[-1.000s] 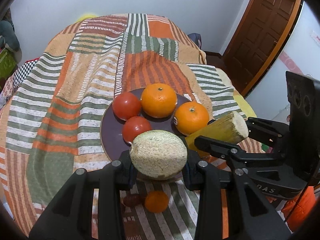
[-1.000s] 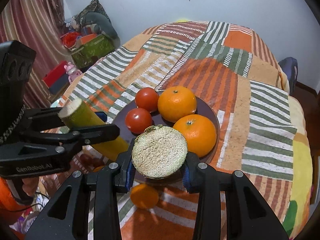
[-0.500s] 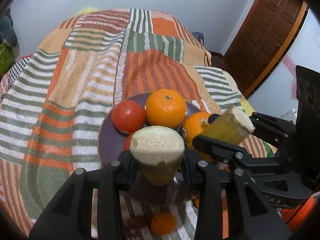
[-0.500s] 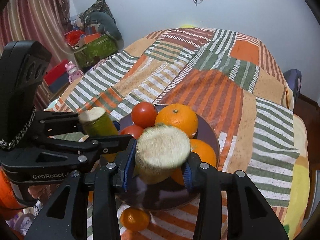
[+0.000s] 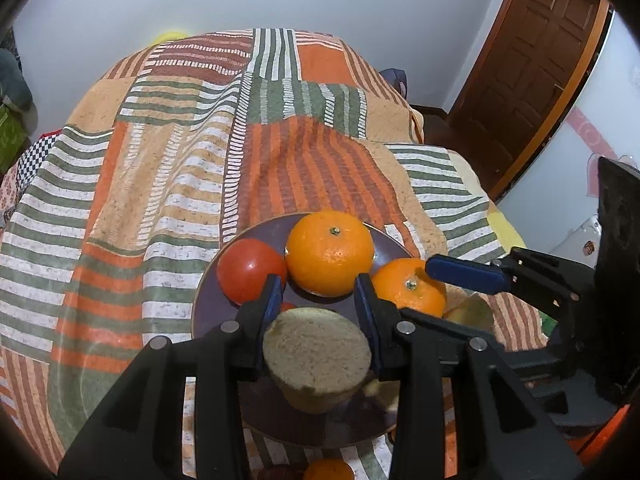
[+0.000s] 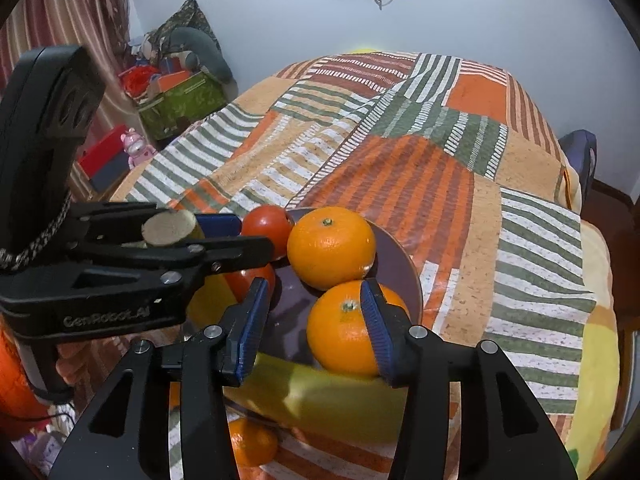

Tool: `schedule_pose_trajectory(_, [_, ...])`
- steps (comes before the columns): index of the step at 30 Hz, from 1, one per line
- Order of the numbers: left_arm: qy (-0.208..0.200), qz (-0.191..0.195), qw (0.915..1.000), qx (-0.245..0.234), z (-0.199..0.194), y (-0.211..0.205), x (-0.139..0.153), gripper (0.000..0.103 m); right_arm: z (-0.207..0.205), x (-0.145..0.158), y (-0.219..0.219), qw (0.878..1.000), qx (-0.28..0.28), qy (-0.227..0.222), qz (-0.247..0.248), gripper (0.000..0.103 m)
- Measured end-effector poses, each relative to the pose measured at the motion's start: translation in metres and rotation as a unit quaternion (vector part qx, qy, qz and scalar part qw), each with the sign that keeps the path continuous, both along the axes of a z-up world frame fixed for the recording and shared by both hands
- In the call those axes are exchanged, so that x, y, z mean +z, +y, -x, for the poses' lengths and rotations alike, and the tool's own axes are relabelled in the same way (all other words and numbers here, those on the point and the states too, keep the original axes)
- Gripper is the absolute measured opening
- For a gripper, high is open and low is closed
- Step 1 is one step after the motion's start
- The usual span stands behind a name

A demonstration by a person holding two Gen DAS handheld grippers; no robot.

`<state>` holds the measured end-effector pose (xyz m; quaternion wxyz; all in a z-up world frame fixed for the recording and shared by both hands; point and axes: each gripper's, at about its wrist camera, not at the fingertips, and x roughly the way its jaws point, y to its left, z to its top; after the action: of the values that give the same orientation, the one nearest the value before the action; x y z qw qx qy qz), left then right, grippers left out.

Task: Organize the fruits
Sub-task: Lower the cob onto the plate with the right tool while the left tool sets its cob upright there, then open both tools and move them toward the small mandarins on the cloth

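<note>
A dark purple plate (image 5: 208, 300) on the patchwork bed holds two oranges (image 5: 330, 252) (image 5: 410, 288) and red tomatoes (image 5: 250, 270). My left gripper (image 5: 316, 292) is shut on a yellow-green stalk piece (image 5: 316, 356) with a pale cut end, over the plate's near side. My right gripper (image 6: 312, 312) is open and empty; a second yellow-green stalk piece (image 6: 332, 396) lies blurred below its fingers at the plate's near edge. The near orange (image 6: 346, 328) sits beside its right finger. The left gripper (image 6: 224, 236) with its stalk (image 6: 168, 230) shows at the left.
A small tangerine (image 6: 252, 442) lies on the cover in front of the plate (image 6: 404, 276). Boxes and toys (image 6: 180, 92) are stacked left of the bed. A wooden door (image 5: 528, 64) stands at the right.
Both grippers moved forward and down over the plate. My right gripper opened and let go of its stalk piece, which dropped to the plate's near edge. The left stalk slid back between its fingers.
</note>
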<state>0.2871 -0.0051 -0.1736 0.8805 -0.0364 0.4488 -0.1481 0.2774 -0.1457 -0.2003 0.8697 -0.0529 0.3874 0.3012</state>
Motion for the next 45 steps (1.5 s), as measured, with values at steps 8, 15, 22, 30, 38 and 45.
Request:
schedule_pose_trajectory(8, [0.008, -0.001, 1.0000, -0.005, -0.008, -0.009, 0.000, 0.036, 0.010, 0.000, -0.017, 1.000, -0.015, 0.004, -0.010, 0.044])
schedule_pose_trajectory(15, [0.011, -0.017, 0.9997, -0.012, -0.014, -0.022, -0.002, 0.044, 0.015, 0.000, -0.042, 0.999, -0.045, 0.009, -0.020, 0.045])
schedule_pose_trajectory(22, [0.014, -0.026, 0.9995, -0.008, -0.014, -0.028, -0.001, 0.052, 0.020, -0.002, -0.053, 0.998, -0.058, 0.017, -0.024, 0.045])
schedule_pose_trajectory(30, [-0.024, -0.026, 0.9994, 0.007, 0.018, -0.011, 0.030, 0.064, 0.034, 0.005, -0.049, 0.998, -0.051, 0.011, -0.029, 0.045])
schedule_pose_trajectory(38, [-0.045, -0.037, 0.9981, 0.021, 0.064, 0.011, 0.048, 0.070, 0.058, 0.013, -0.040, 0.999, -0.041, -0.002, -0.022, 0.053])
schedule_pose_trajectory(45, [-0.026, -0.037, 0.9982, 0.041, 0.100, 0.033, 0.037, 0.072, 0.077, 0.003, -0.030, 0.999, -0.034, 0.011, -0.015, 0.054])
